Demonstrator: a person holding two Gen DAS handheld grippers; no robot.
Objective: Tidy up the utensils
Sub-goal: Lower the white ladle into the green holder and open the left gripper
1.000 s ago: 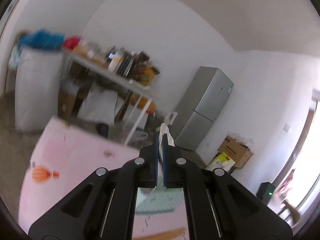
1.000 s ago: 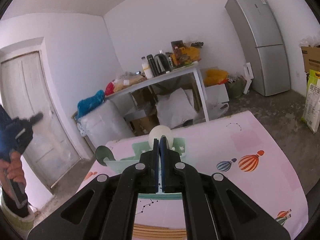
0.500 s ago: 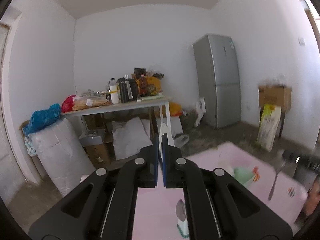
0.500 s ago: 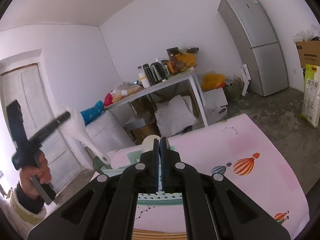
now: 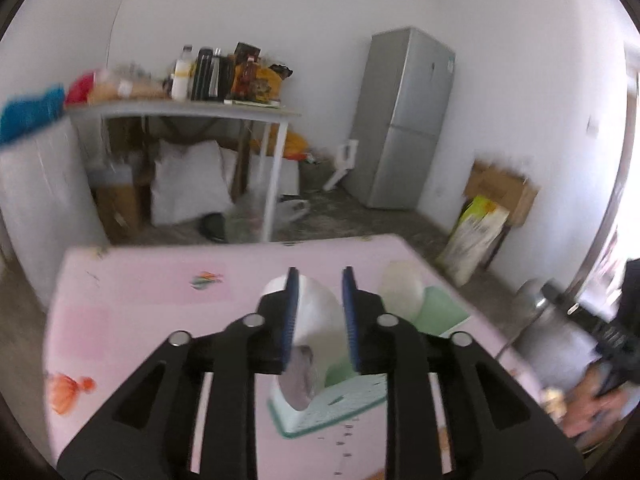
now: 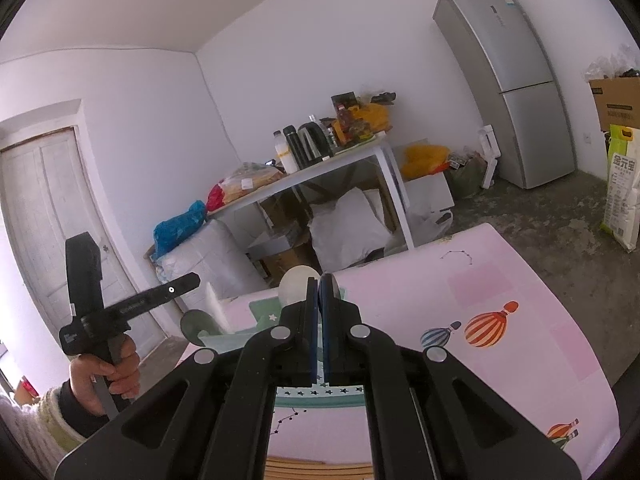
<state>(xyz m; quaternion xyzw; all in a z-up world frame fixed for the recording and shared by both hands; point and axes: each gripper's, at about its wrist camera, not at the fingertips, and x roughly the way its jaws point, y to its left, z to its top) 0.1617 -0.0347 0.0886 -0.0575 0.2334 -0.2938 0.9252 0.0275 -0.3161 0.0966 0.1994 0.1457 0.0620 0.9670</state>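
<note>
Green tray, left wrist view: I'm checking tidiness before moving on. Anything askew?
The white spoon stands tilted in the tray, its end poking above the rim, between the open left tongs. It is blurred, so whether it has settled is unclear.

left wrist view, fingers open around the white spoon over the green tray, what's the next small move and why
Probably draw the left gripper straight back, off the white spoon. Its jaws stand open, not clamping it, and the spoon seems to rest in the green tray.
</note>
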